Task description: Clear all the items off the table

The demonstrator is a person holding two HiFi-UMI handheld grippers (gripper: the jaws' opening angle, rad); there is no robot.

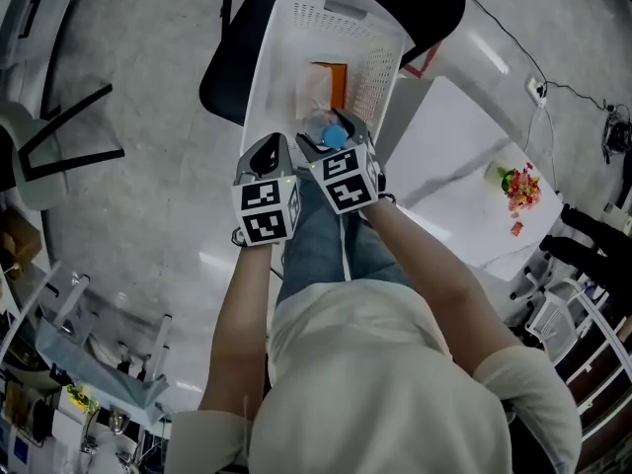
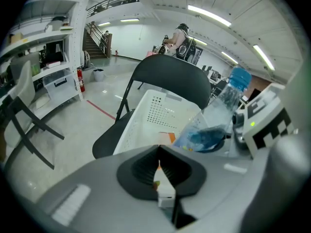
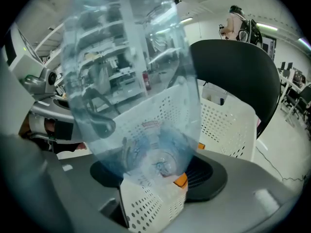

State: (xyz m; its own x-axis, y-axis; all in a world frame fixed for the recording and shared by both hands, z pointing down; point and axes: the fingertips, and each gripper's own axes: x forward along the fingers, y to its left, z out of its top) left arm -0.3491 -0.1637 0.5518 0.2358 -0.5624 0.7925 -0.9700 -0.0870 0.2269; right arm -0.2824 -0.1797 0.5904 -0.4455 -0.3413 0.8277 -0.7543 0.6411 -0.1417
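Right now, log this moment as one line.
right gripper: holds bottle over basket | left gripper: shut | basket: on chair

Basket [image 1: 259, 77] mouth open; orange packet [image 1: 327, 85] inside; chair back [image 1: 415, 3] probably blocks far side.

The left gripper [image 2: 159, 160] has two black jaws that touch at their tips, with nothing held between them. Past them a white basket [image 2: 146, 115] with little holes sits on a black folding chair [image 2: 170, 74]. Something orange [image 2: 167, 139] lies in the basket. At the right, the right gripper [image 2: 215, 142] holds a tilted clear bottle [image 2: 221, 110] with a blue cap [image 2: 239, 76]
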